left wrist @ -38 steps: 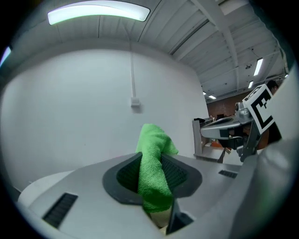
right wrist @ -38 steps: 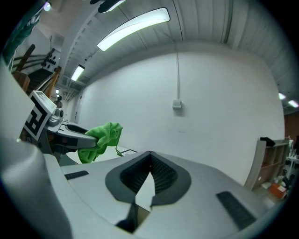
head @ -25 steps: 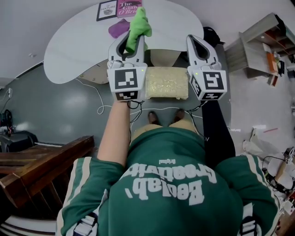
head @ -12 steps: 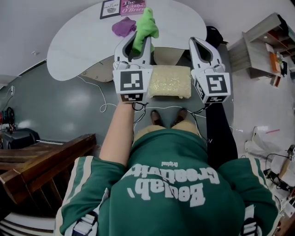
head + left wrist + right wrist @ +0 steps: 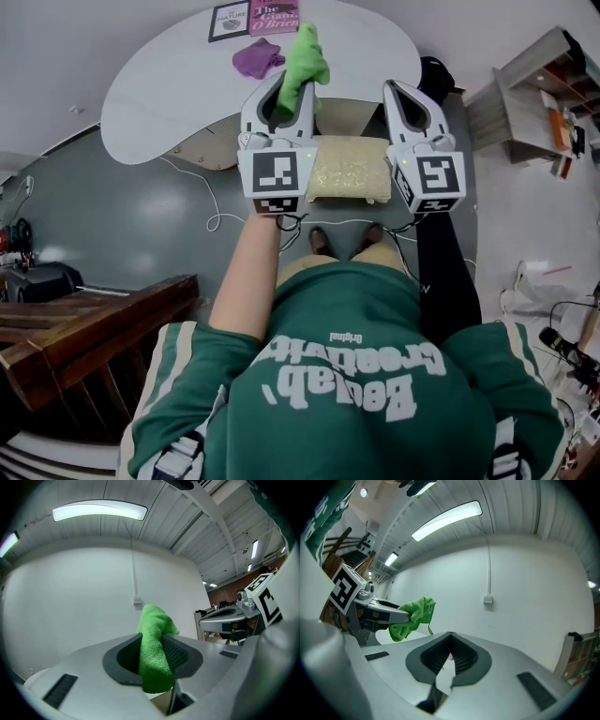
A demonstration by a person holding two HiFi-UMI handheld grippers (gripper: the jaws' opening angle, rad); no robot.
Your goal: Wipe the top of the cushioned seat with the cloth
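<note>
A beige cushioned seat (image 5: 349,169) sits low between my two grippers in the head view, just in front of the person's feet. My left gripper (image 5: 292,84) is held up above the seat's left side, shut on a bright green cloth (image 5: 306,58) whose loose end sticks out past the fingertips. In the left gripper view the green cloth (image 5: 154,654) fills the space between the pads. My right gripper (image 5: 393,87) hovers over the seat's right edge, shut with nothing in it. The right gripper view shows the cloth (image 5: 413,616) hanging from the left gripper (image 5: 377,612).
A white rounded table (image 5: 169,84) lies beyond the seat, with a purple cloth (image 5: 257,58) and two books (image 5: 251,17) on it. A shelf unit (image 5: 530,94) stands at the right, dark wooden furniture (image 5: 84,328) at the lower left. Cables (image 5: 211,220) trail over the grey floor.
The left gripper with the green cloth has drifted slightly right and toward the seat. The right gripper has barely moved.
</note>
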